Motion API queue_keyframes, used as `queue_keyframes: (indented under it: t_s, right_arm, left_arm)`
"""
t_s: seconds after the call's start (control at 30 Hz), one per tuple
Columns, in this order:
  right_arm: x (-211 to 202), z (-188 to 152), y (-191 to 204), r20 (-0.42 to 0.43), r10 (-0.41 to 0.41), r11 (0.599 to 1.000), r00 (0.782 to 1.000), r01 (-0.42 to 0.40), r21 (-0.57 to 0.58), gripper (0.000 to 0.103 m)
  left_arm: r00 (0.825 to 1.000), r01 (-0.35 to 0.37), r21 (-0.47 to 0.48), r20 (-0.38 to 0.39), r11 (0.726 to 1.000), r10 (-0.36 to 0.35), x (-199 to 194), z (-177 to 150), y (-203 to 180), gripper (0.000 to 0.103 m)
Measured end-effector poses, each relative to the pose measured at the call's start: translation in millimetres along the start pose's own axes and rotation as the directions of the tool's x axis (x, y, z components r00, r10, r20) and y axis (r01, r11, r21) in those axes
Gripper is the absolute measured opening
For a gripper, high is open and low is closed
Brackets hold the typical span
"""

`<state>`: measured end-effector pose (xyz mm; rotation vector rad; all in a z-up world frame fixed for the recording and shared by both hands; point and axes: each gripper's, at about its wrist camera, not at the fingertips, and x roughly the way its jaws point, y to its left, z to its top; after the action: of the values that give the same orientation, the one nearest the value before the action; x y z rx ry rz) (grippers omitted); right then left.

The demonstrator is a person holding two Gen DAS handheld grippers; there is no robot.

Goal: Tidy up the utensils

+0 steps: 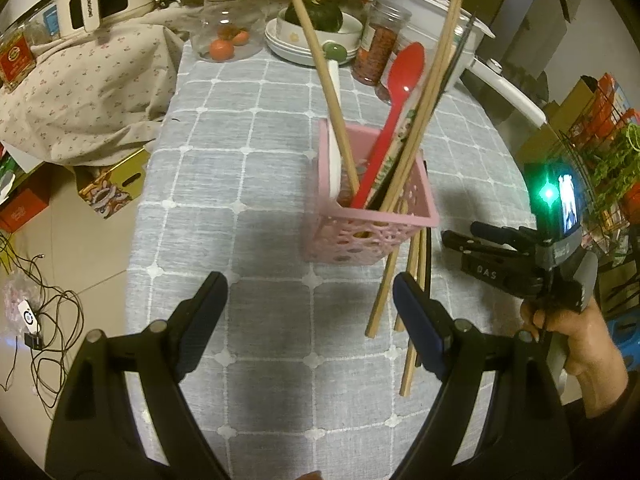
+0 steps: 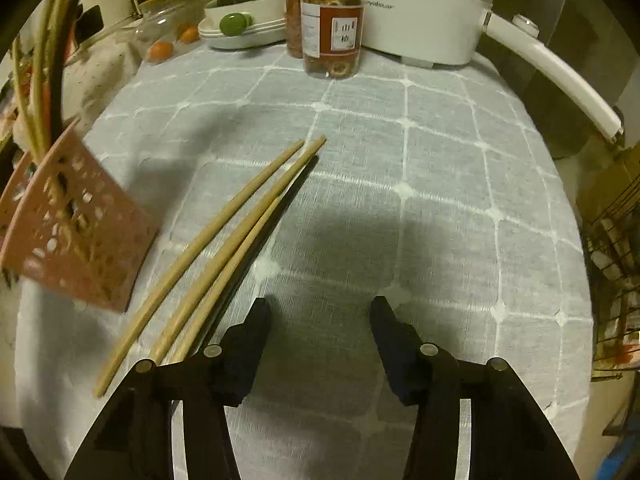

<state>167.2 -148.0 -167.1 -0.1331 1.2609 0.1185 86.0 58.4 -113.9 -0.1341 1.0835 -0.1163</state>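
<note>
A pink basket (image 1: 372,204) stands out on the table (image 1: 224,184), away from its edges, on the grey checked cloth. A red spoon (image 1: 394,108), a white spoon (image 1: 335,128) and some chopsticks (image 1: 320,64) already stand up inside it. That part of the job looks done.

Some things are left. A few loose chopsticks (image 2: 208,256) lie flat on the cloth just beside the basket, on its right side. Three are light wood, and a dark one lies close along them. They all point the same way, in a little bunch.

The left gripper (image 1: 310,292) is in front of the basket with its fingers wide apart. It holds nothing. The right gripper (image 2: 320,312) is near the ends of the loose chopsticks, with its left finger just beside them. Its fingers are apart too, and nothing is between them.

I think most of the tidying is finished. The loose sticks need to be picked up and dropped into the basket next.

At the far edge of the table are jars (image 2: 332,32), bowls (image 1: 308,36) and a white pot (image 2: 420,12).
</note>
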Motion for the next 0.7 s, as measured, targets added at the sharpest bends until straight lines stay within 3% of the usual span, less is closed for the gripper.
queue_keyframes:
  t_s: [0.1,0.17,0.3,0.5,0.7]
  right_arm:
    - [-4.9,-4.1,-13.6,-0.02,0.063,0.997,0.998,-0.062,0.049,0.04]
    - [-7.3,-6.5,-29.4,-0.024,0.163,0.978,0.986,-0.158,0.135,0.04]
    - [-10.9,-5.5,-37.7,0.0,0.243,0.947,0.97,-0.238,0.216,0.04]
    - [-4.1,10.4,-7.5,-0.005,0.208,0.966,0.978,-0.205,0.156,0.04]
    - [9.0,24.8,15.2,-0.025,0.109,0.991,0.994,-0.106,0.084,0.039]
  left_arm:
    - [1.0,0.023,0.0,-0.008,1.0,-0.023,-1.3,-2.0,0.4,0.085]
    - [0.999,0.052,-0.008,-0.012,0.999,-0.053,-3.2,-1.9,1.2,0.085]
    - [0.998,0.063,-0.011,-0.006,0.998,-0.063,-4.7,0.8,-2.2,0.085]
    - [0.997,0.081,-0.002,-0.008,0.997,-0.081,-5.6,3.5,-7.8,0.085]
    - [0.996,0.09,0.0,-0.014,0.996,-0.09,-7.6,2.7,-7.5,0.085]
